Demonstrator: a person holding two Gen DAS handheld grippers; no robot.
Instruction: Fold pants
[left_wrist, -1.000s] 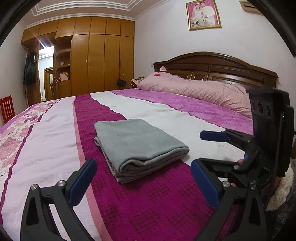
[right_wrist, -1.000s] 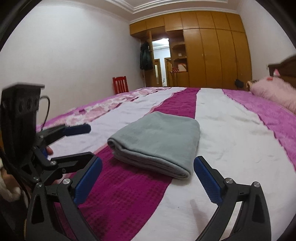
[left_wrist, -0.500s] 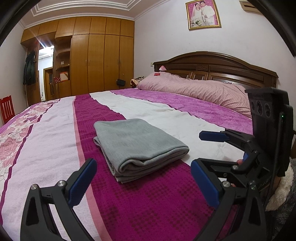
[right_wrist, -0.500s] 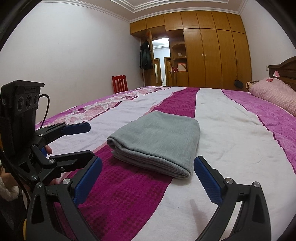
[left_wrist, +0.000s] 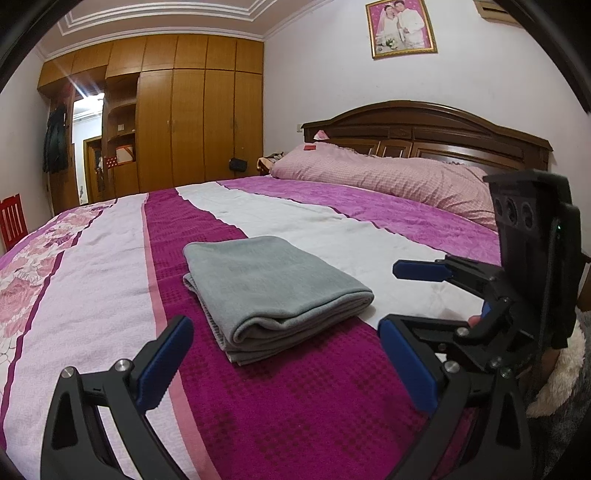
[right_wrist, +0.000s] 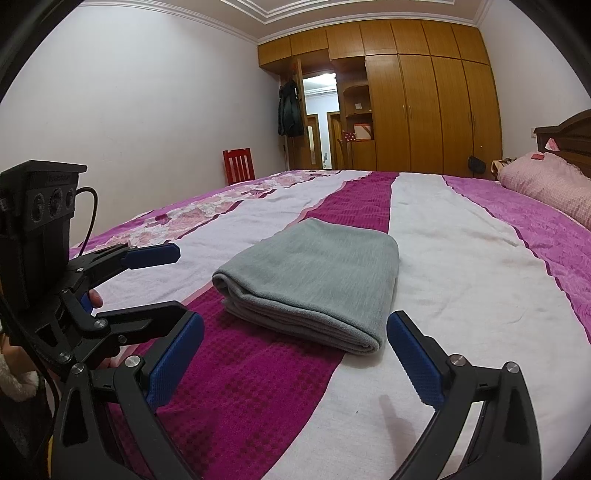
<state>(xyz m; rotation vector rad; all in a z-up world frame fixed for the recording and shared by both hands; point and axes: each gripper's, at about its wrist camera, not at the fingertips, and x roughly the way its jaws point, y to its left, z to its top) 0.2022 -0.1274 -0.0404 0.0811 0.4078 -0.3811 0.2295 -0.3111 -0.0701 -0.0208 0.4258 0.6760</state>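
The grey pants (left_wrist: 273, 288) lie folded into a compact rectangle on the bed's magenta and white cover (left_wrist: 295, 398); they also show in the right wrist view (right_wrist: 317, 280). My left gripper (left_wrist: 284, 365) is open and empty, just short of the bundle's near edge. My right gripper (right_wrist: 295, 354) is open and empty, also just in front of the bundle. Each gripper shows in the other's view, the right one (left_wrist: 406, 295) at right and the left one (right_wrist: 173, 284) at left, both open above the cover.
A long pink pillow (left_wrist: 388, 177) lies against the dark wooden headboard (left_wrist: 424, 125). A wooden wardrobe (right_wrist: 424, 110) fills the far wall beside a doorway. A red chair (right_wrist: 239, 165) stands beyond the bed's far side. The bed edge is near me.
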